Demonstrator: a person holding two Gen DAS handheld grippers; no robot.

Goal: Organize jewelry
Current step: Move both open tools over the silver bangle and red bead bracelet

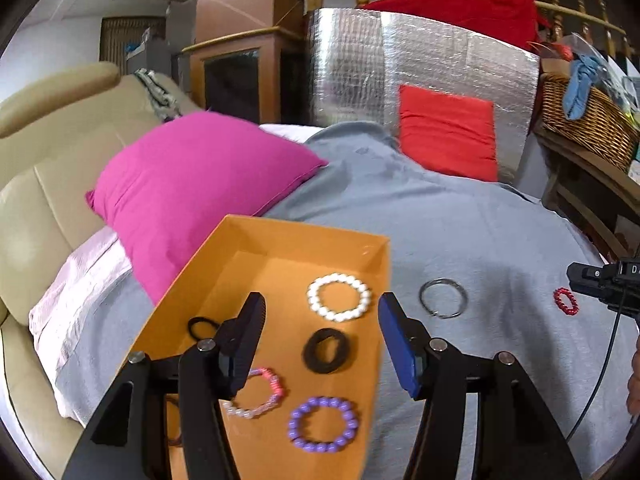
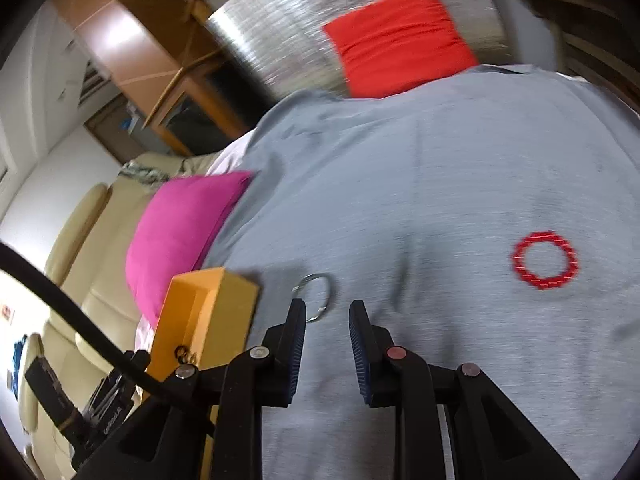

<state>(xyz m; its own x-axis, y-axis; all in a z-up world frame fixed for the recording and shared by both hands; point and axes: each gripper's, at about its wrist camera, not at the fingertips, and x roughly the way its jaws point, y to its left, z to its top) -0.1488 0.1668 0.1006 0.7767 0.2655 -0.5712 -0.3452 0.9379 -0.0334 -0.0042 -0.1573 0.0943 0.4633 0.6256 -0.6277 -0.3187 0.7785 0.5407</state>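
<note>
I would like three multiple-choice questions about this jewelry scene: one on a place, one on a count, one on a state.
1. Where does the silver ring lie?
A. in the orange box
B. on the grey cloth beside the box
C. on the pink pillow

2. How many pieces lie in the orange box?
A. two
B. five
C. eight

3. How is the left tool?
A. open, empty
B. shut on a bracelet
C. out of view

Answers: 1 B, the ring rests on cloth right of the box; 2 B, five rings counted inside; 3 A, fingers apart, nothing between.
</note>
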